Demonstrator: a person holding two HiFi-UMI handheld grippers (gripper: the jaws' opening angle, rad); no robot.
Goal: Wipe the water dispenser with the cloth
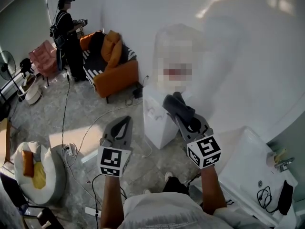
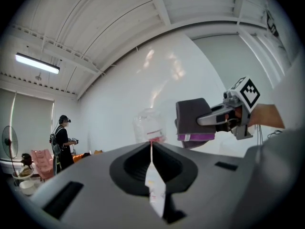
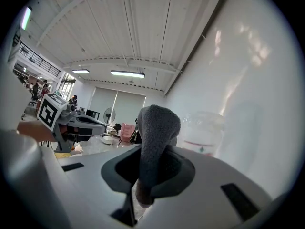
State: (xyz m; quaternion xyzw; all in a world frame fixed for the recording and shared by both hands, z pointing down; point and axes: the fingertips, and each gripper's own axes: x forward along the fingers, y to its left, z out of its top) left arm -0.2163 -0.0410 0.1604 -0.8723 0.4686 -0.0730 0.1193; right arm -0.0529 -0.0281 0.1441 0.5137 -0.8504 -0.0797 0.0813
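Against the white wall, the white box-shaped water dispenser [image 1: 156, 125] is seen untouched, the dark grey terry cloth [image 3: 155, 128] being clamped in the right gripper [image 1: 183, 116] and the left gripper [image 2: 152, 171] pressed together empty; approach is judged in hand, cloth-to-cabinet contact being required next.

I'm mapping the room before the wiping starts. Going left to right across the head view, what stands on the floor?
Fan → standing person → orange sofa → water dispenser → sink.
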